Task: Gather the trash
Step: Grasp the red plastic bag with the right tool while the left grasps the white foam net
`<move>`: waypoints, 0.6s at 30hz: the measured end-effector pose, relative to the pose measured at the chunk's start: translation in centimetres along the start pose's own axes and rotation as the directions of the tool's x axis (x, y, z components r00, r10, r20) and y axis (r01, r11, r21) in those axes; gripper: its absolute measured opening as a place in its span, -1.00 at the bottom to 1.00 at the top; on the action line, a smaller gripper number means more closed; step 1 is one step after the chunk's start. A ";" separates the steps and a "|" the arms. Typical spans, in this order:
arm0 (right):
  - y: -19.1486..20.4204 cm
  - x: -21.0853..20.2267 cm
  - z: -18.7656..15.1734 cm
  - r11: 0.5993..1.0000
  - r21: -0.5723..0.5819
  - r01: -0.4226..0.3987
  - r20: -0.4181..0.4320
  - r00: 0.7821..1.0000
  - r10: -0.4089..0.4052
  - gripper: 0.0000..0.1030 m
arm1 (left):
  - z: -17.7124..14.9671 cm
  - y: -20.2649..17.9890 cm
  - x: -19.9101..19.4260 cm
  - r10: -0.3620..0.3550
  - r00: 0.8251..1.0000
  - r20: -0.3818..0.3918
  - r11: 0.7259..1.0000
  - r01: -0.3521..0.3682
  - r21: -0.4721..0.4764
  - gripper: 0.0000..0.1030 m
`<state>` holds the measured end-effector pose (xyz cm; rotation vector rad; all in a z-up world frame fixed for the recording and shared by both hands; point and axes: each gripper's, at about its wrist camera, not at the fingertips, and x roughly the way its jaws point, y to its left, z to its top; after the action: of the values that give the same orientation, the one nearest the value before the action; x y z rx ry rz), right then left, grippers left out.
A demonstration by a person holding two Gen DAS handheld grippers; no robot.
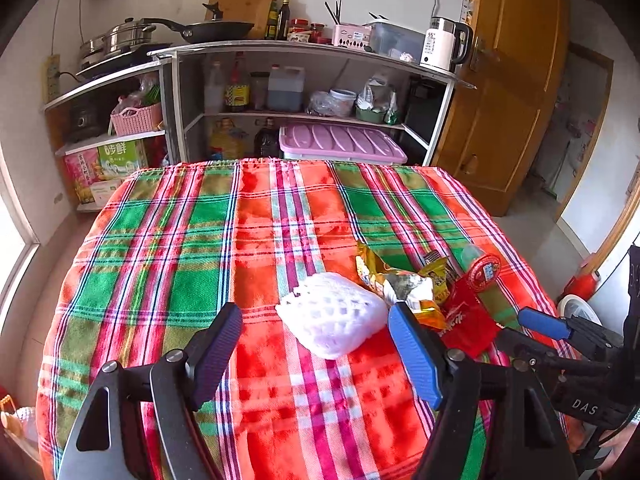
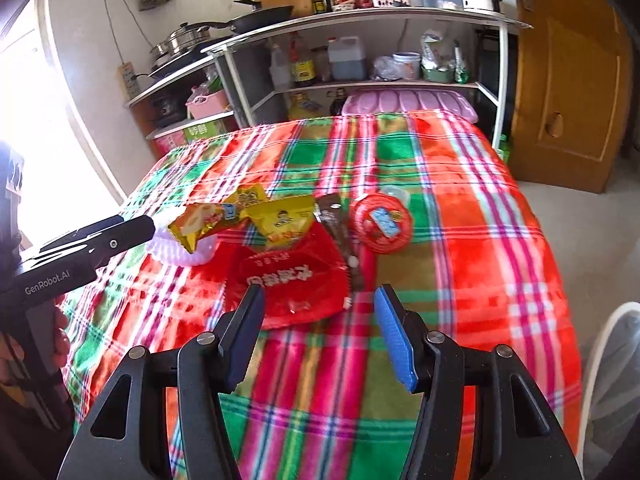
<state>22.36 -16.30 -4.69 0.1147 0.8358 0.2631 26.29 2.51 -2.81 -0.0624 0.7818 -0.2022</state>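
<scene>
Trash sits bunched on the plaid tablecloth (image 1: 160, 240). Leftmost is the white foam net (image 1: 334, 314), just ahead of the left gripper (image 1: 316, 344), whose jaws stand released and empty. Right of the net lie the gold wrapper (image 2: 200, 222), yellow packets (image 2: 286, 216), red bag (image 2: 288, 280) and red lid (image 2: 380, 222). Nearest the bag, the right gripper (image 2: 320, 332) gapes too. Crowding likely risks snagging neighbours; the springy net could slip.

tablecloth (image 1: 168, 264): plaid of red, green, pink, white, blue lines
foam fruit net (image 1: 334, 314): white mesh
large wrapper (image 2: 288, 276): red, white lettering
snack packet (image 2: 284, 216): yellow
round lid (image 2: 380, 224): red, blue label
storage box lid (image 1: 340, 142): lilac pink
finger pads (image 2: 394, 342): blue
</scene>
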 end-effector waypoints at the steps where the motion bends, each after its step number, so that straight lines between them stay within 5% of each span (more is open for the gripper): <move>1: 0.2 0.4 0.2 1.000 -0.004 0.000 -0.004 1.000 0.000 0.12 | 0.1 0.1 0.3 -0.004 1.000 -0.008 1.000 0.004 -0.001 0.47; 11: 1.7 1.7 1.8 0.995 -0.067 -0.071 0.025 0.997 0.073 0.12 | 0.7 1.7 2.4 -0.037 0.998 -0.042 0.999 0.036 -0.025 0.47; 18: 2.7 4.0 2.2 0.978 -0.200 -0.060 -0.050 0.997 0.051 0.12 | 0.7 1.7 3.3 -0.047 0.997 -0.060 0.999 0.046 -0.018 0.47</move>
<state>26.02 -12.63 -5.55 -0.0574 0.8469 0.4028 29.28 3.53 -4.83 -0.0911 0.8425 -0.2428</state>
